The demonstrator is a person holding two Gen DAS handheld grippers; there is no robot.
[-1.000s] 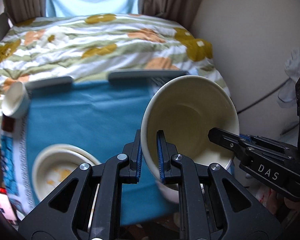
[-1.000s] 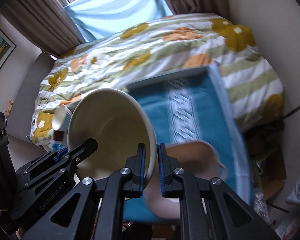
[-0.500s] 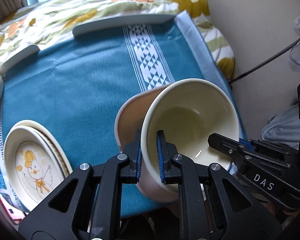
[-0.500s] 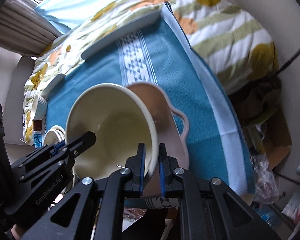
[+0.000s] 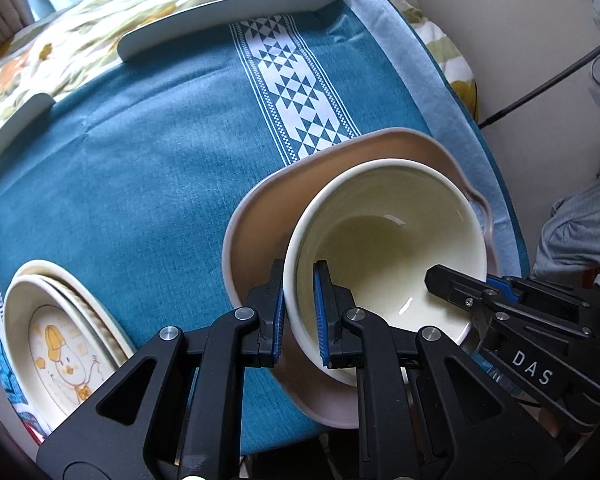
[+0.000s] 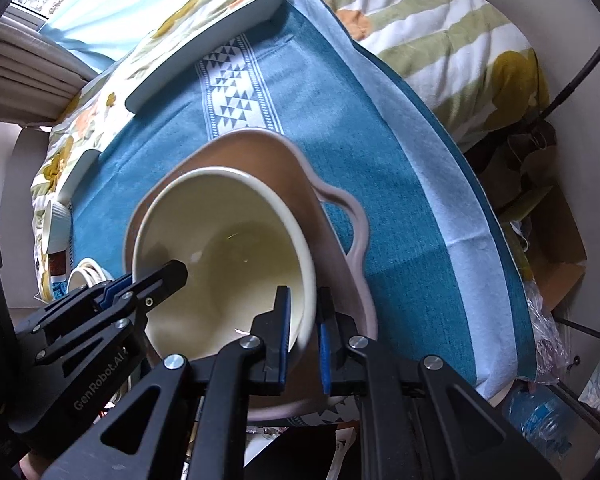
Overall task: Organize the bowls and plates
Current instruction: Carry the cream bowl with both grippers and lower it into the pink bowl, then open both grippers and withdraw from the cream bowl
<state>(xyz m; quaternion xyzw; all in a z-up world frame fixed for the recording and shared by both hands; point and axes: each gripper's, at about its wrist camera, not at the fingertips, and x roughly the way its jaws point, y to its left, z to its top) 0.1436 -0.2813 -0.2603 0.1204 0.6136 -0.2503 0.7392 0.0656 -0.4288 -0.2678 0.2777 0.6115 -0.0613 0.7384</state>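
Note:
A cream bowl (image 5: 384, 232) (image 6: 220, 248) sits inside a larger pink bowl with side handles (image 5: 260, 216) (image 6: 340, 216) at the near right of the blue tablecloth. My left gripper (image 5: 298, 312) is shut on the cream bowl's left rim. My right gripper (image 6: 303, 332) is shut on its right rim, and it also shows in the left wrist view (image 5: 460, 288). A stack of cream plates, the top one with a duck drawing (image 5: 60, 332), lies at the near left.
The blue tablecloth (image 5: 160, 152) has a white patterned band. Two pale trays (image 5: 228, 16) lie along the far edge against a flowered bedcover (image 6: 440, 40). A small white cup (image 6: 56, 228) stands at the left. Clutter and a cable lie right of the table.
Both grippers carried the cream bowl down from the air and lowered it into the pink bowl. The view tilted down onto the table.

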